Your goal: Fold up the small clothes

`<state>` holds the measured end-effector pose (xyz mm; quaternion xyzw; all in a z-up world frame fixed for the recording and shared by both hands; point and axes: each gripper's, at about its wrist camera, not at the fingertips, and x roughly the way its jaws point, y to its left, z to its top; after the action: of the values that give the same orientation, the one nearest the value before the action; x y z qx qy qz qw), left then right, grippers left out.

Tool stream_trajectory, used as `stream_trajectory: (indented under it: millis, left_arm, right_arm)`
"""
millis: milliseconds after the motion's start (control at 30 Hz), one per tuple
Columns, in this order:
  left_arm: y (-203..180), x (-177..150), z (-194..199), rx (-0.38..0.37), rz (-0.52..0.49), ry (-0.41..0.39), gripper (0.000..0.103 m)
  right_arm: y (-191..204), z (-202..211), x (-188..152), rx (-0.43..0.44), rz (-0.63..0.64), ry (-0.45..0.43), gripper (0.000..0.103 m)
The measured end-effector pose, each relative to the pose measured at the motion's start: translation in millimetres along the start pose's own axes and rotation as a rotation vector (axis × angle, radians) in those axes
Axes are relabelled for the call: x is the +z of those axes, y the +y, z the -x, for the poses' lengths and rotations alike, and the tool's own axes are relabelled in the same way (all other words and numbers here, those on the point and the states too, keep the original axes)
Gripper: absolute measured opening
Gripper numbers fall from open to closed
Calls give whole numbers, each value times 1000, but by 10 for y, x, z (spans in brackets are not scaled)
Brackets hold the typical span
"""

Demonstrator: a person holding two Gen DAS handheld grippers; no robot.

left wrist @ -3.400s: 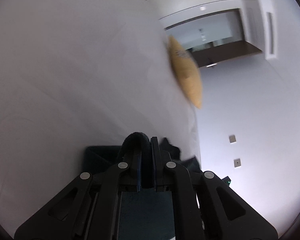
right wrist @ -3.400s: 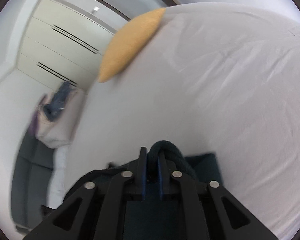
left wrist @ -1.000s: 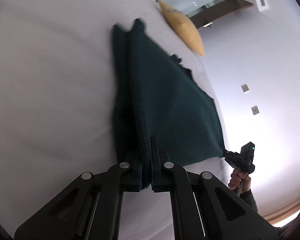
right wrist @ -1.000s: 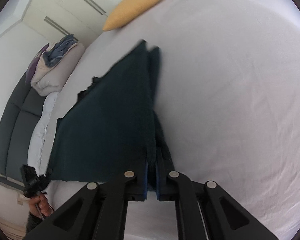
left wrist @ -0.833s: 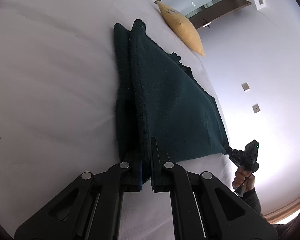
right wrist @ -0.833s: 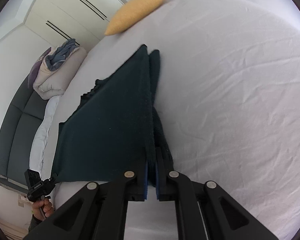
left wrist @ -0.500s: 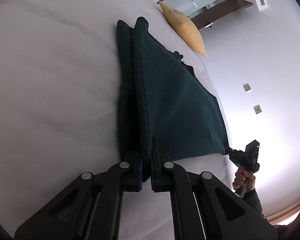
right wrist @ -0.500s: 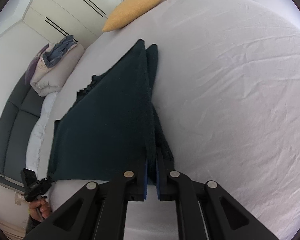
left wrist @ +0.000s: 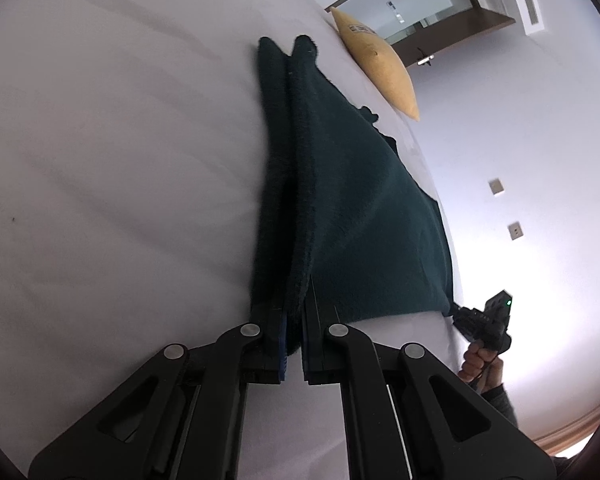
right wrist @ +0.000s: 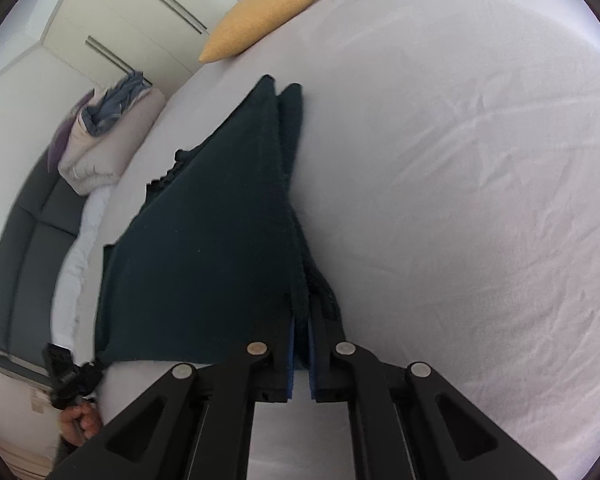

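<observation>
A dark green garment (left wrist: 360, 216) lies folded over on the white bed sheet (left wrist: 120, 160); it also shows in the right wrist view (right wrist: 204, 248). My left gripper (left wrist: 296, 320) is shut on one near corner of its doubled edge. My right gripper (right wrist: 302, 328) is shut on the other near corner. Each view shows the other gripper at the far corner: the right one (left wrist: 484, 320) in the left wrist view and the left one (right wrist: 72, 376) in the right wrist view. The garment is stretched flat between them.
A yellow pillow (left wrist: 376, 60) lies at the head of the bed, also in the right wrist view (right wrist: 260, 16). A pile of bedding (right wrist: 104, 132) sits on a dark sofa (right wrist: 24, 264) beside the bed. White wardrobes (right wrist: 140, 12) stand behind.
Both grippers pulled back from close over the sheet, drawing the garment out flat toward the near edge. In the last second the garment settled and the view shifted only slightly.
</observation>
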<state>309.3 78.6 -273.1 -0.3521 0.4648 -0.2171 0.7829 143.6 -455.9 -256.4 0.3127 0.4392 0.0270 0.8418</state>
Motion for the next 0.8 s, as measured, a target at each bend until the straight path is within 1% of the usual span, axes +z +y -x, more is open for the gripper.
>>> stream_trajectory:
  millis: [67, 133, 167, 233, 267, 300, 333, 367, 400, 433, 467, 500, 533, 567, 600, 667, 700, 733, 767, 800]
  left_arm:
    - [41, 11, 15, -22, 23, -2, 4]
    - [25, 18, 24, -31, 8, 14, 6]
    - [8, 15, 47, -21, 1, 13, 6]
    - [-40, 10, 128, 13, -10, 9, 6]
    - [-66, 3, 182, 33, -16, -1, 7]
    - [-120, -8, 287, 75, -29, -26, 7]
    - [-162, -8, 361, 107, -40, -44, 7]
    - [-213, -5, 457, 144, -57, -70, 7]
    - [-283, 1, 562, 185, -80, -105, 7]
    - [-378, 20, 642, 224, -114, -133, 7]
    - [-468, 43, 671, 241, -146, -145, 7]
    - [-589, 77, 670, 254, -184, -151, 7]
    - [-732, 120, 622, 258, -224, -150, 7]
    - [-852, 157, 551, 255, -257, -146, 7]
    - [-1038, 206, 397, 257, -312, -134, 7]
    - [-1287, 261, 114, 278, -386, -114, 7]
    - [-1418, 280, -100, 300, -432, -92, 7]
    - [-1534, 279, -335, 343, -476, -71, 7]
    - [-1608, 254, -504, 367, -506, -55, 7]
    - [-1671, 210, -707, 384, -542, -35, 7]
  right_arm:
    - [-22, 29, -15, 19, -20, -10, 3]
    - [23, 94, -35, 27, -35, -19, 6]
    - [40, 123, -40, 28, -31, -24, 6]
    - [-8, 141, -35, 16, -33, -18, 5]
    - [-68, 139, -34, 40, -51, -11, 5]
    - [-118, 152, -31, 57, -70, -11, 5]
    - [-137, 190, -36, 50, -79, -21, 7]
    - [-119, 259, -47, -9, -71, -42, 27]
    - [-109, 317, -57, -48, -68, -66, 30]
    - [-105, 424, -77, -91, -83, -109, 31]
    - [-107, 480, -84, -110, -94, -130, 33]
    - [-76, 585, -99, -135, -107, -179, 33]
    - [-41, 629, -104, -125, -107, -199, 33]
    - [52, 659, -104, -74, -109, -215, 33]
    - [168, 636, -93, -15, -101, -213, 33]
    - [482, 495, -70, 85, -46, -186, 33]
    - [665, 354, -58, 148, -18, -153, 33]
    - [819, 198, -56, 209, -3, -115, 33]
    - [976, -11, -64, 263, -1, -73, 33]
    - [1118, -242, -89, 301, -2, -24, 33]
